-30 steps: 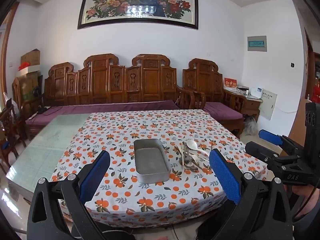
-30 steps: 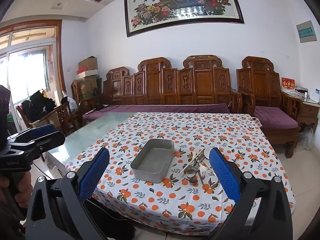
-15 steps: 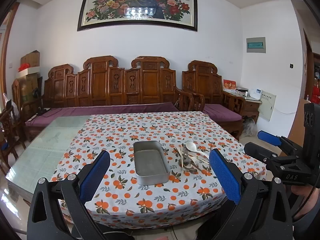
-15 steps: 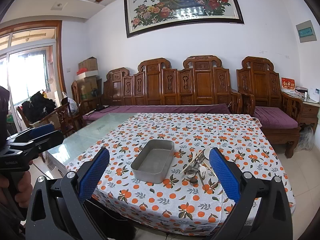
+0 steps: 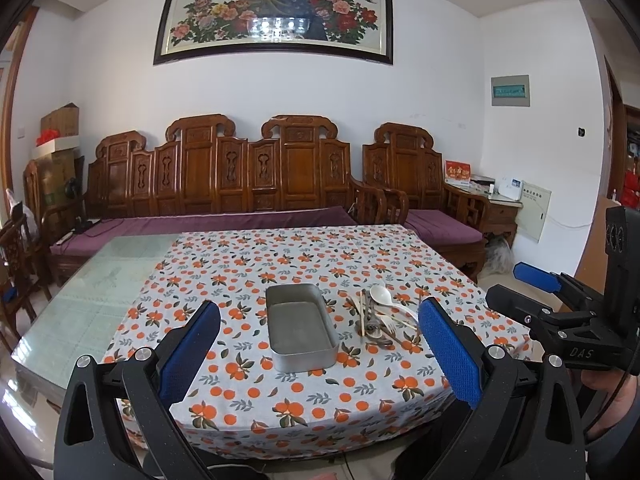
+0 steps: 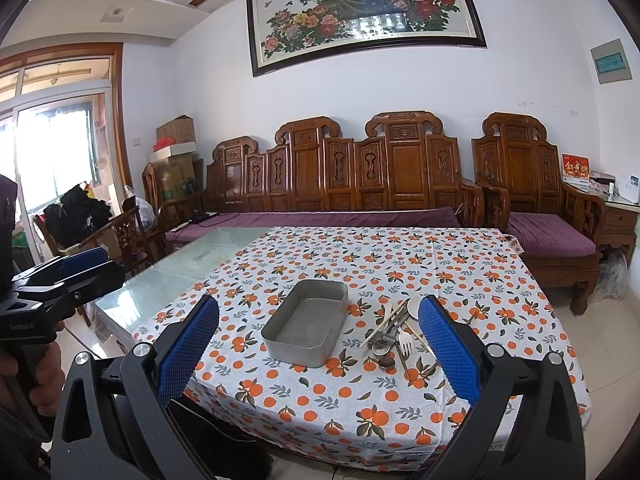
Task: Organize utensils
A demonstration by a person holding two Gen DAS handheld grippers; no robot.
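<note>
An empty grey metal tray [image 5: 300,326] [image 6: 307,323] sits near the front of the table. Right of it lies a pile of utensils [image 5: 380,318] [image 6: 396,330]: a white spoon [image 5: 379,294], chopsticks, a white fork [image 6: 405,340] and metal spoons. My left gripper [image 5: 318,354] is open and empty, held off the table's front edge. My right gripper [image 6: 318,354] is open and empty, also back from the table. The right gripper shows at the right in the left wrist view [image 5: 536,292]. The left one shows at the left in the right wrist view [image 6: 76,270].
The table carries an orange-patterned cloth [image 5: 280,264] on its right part and bare glass [image 5: 100,280] on the left. A carved wooden sofa [image 5: 256,184] with purple cushions stands behind. Chairs and boxes stand at the far left [image 6: 120,232].
Both grippers have drifted slightly; the table and tray sit a little lower and closer in the left wrist view. Nothing on the table has moved.
</note>
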